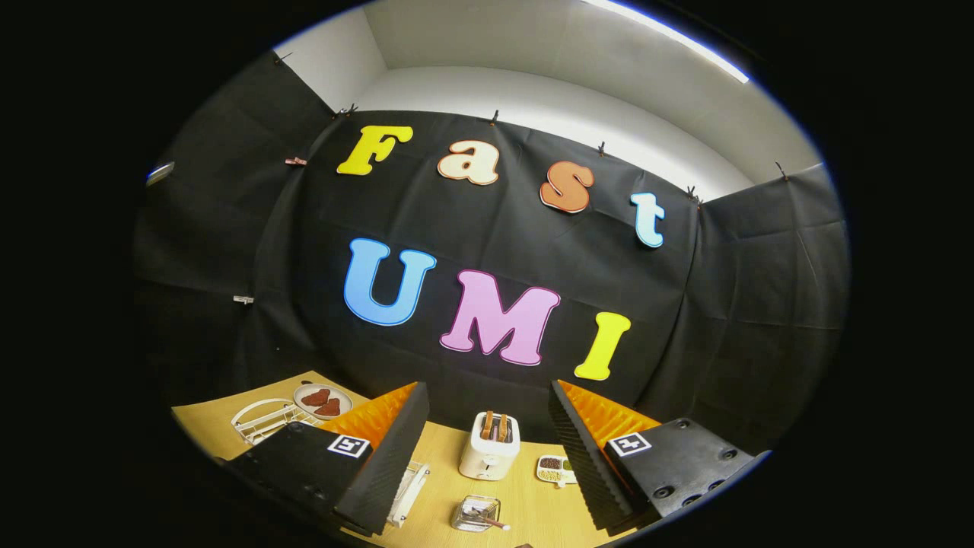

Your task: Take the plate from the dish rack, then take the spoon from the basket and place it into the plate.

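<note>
Light wooden tabletop (533, 510) carries a white two-slot toaster (490, 447) holding toast, a small clear basket (476, 513) just in front of it, a white divided snack tray (555, 469) beside it, and off apart a white wire dish rack (266, 418) with a round grey plate (323, 400) touching it.

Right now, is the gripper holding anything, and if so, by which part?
Nothing is held. The gripper is open, its fingers spread wide with only air between them, above the table and the toaster.

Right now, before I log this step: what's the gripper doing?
Gripper: open, fingers spread wide, holding nothing; toaster and basket lie ahead between them.
</note>
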The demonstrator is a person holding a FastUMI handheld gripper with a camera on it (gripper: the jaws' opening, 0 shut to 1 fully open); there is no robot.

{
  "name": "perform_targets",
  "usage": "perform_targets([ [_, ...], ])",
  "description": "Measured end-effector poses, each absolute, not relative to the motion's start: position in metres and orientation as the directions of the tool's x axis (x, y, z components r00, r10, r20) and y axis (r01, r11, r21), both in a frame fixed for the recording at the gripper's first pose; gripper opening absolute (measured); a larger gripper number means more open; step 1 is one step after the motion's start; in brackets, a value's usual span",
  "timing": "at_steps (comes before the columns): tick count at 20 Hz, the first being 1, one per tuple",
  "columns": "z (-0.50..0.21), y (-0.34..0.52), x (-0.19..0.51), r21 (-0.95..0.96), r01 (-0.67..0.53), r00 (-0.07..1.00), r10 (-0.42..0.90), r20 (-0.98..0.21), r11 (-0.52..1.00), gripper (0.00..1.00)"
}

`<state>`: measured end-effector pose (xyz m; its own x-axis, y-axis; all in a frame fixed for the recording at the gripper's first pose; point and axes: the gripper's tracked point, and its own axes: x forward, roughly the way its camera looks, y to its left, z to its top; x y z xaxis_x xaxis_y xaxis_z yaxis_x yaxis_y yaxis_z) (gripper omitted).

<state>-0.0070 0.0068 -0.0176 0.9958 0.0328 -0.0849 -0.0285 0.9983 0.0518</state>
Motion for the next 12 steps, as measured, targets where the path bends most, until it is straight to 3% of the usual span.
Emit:
perform_targets([
  [12,-0.025,0.029,-0.001,0.130,-0.073,0.989,0.089,-0.118,0.989,0.97],
])
